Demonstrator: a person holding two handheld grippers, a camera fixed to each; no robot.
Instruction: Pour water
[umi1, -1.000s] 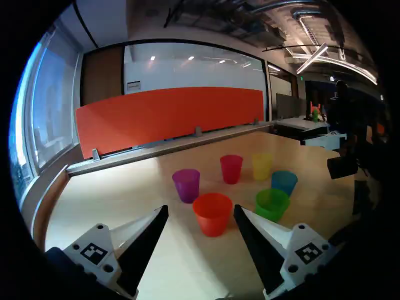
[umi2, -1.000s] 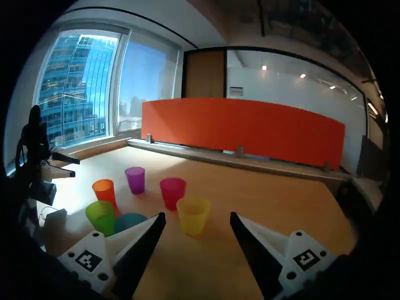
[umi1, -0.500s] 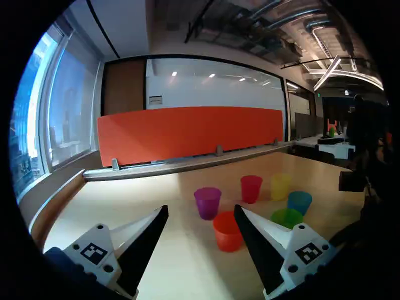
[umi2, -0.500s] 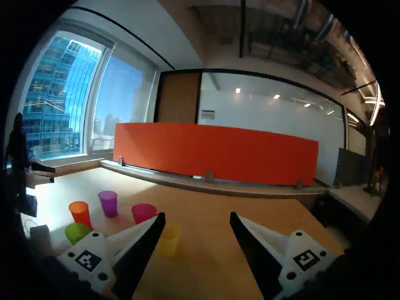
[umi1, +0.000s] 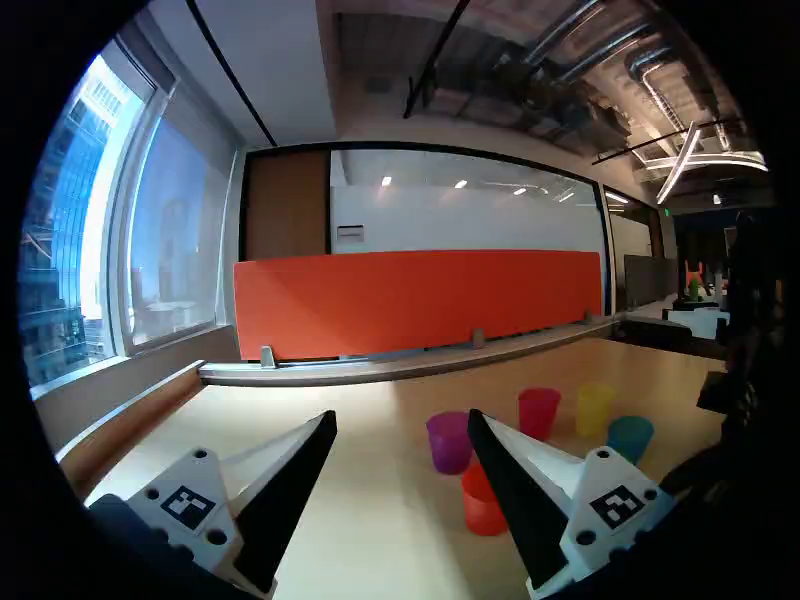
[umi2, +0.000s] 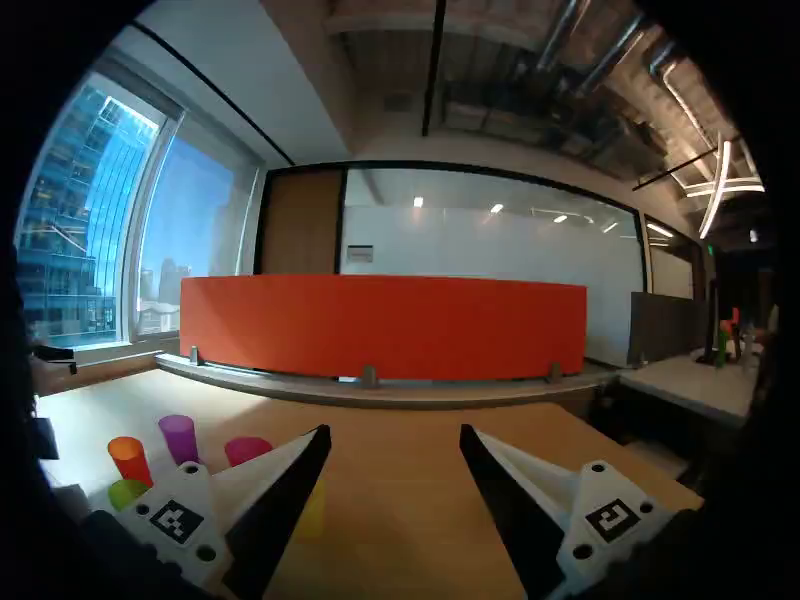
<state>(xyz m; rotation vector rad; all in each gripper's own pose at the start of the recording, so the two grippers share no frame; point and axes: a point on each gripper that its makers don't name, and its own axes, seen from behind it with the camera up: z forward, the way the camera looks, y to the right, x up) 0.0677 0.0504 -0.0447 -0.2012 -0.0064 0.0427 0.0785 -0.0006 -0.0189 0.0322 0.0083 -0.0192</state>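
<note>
In the left gripper view, the left hand-held gripper (umi1: 400, 415) is hanging open and empty above the wooden worktop (umi1: 390, 520), fingers spread as if readying for a cup. Ahead and to its right, the purple cup (umi1: 450, 440), orange cup (umi1: 480, 505), pink cup (umi1: 538, 412), yellow cup (umi1: 595, 408) and teal cup (umi1: 630, 438) are standing upright in a close cluster, mouths up for pouring. Whether any is holding water cannot be told. In the right gripper view, the right hand-held gripper (umi2: 393, 430) is likewise gaping empty, pointing toward the orange partition (umi2: 380, 325).
</note>
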